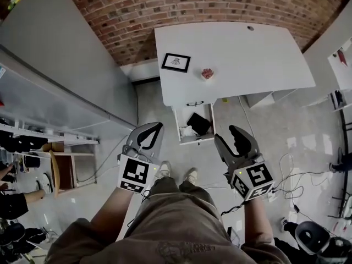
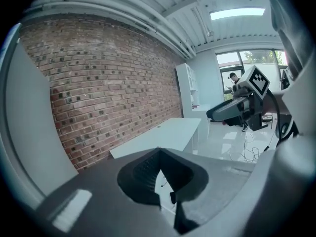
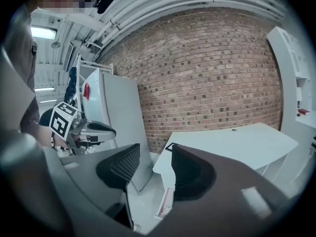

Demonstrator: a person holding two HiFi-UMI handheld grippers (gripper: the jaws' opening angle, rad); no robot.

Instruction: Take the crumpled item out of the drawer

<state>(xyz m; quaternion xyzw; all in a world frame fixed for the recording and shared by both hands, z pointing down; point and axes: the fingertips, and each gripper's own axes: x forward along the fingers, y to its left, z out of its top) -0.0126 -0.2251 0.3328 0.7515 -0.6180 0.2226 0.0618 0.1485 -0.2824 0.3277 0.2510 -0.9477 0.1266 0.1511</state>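
Framed picture [image 1: 176, 62] is lying flat on white desk [image 1: 264, 54], small red-and-white item [image 1: 207, 73] sitting near it. Brick wall [image 1: 181, 4] is running behind the desk. Cables [image 1: 294, 173] are trailing across the floor [image 1: 154, 100].

Red brick wall [image 1: 181, 4] at the back, white desk [image 1: 242, 54] just beside it, glossy pale floor [image 1: 286, 142] — cables [image 1: 291, 172] trailing on the right. Big grey panel [image 1: 60, 65] on the left, windows [image 2: 247, 58] and a ceiling strip light [image 2: 237, 14].

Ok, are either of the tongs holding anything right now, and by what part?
Nothing is held: the left tongs are shut on nothing, the right tongs open and empty.
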